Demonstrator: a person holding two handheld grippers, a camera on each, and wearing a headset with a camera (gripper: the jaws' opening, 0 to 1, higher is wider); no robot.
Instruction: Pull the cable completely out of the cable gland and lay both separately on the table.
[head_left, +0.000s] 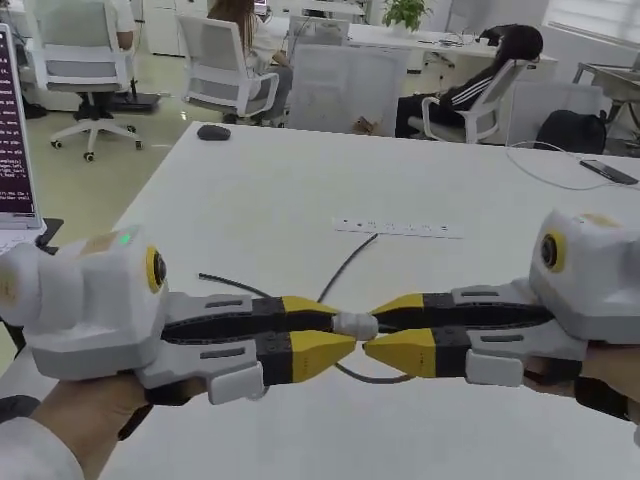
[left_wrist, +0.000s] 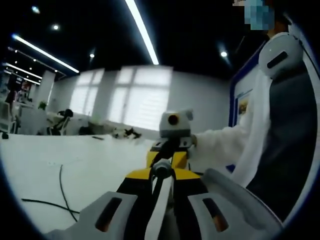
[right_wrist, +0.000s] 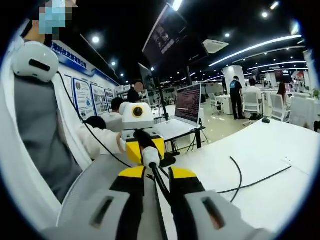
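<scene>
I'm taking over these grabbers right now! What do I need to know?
Left gripper: shut on the white gland, held above the table.
Right gripper: shut on the cable right beside the gland, tip to tip with the left one.
The rest of the cable trails across the table.
Done: both parts gripped.
Left: the cable looks not yet out of the gland. Pull it fully out, then lay both down apart.

left gripper (head_left: 343, 330) and right gripper (head_left: 371, 332) match: 2 yellow wedge-shaped jaw tips each, on black ribbed arms, cased in pale grey-white shells with slotted sides. the person wears a white sleeve (head_left: 25, 455) and a grey top (right_wrist: 45, 135), with a thin black lead (right_wrist: 84, 122) over it.
</scene>
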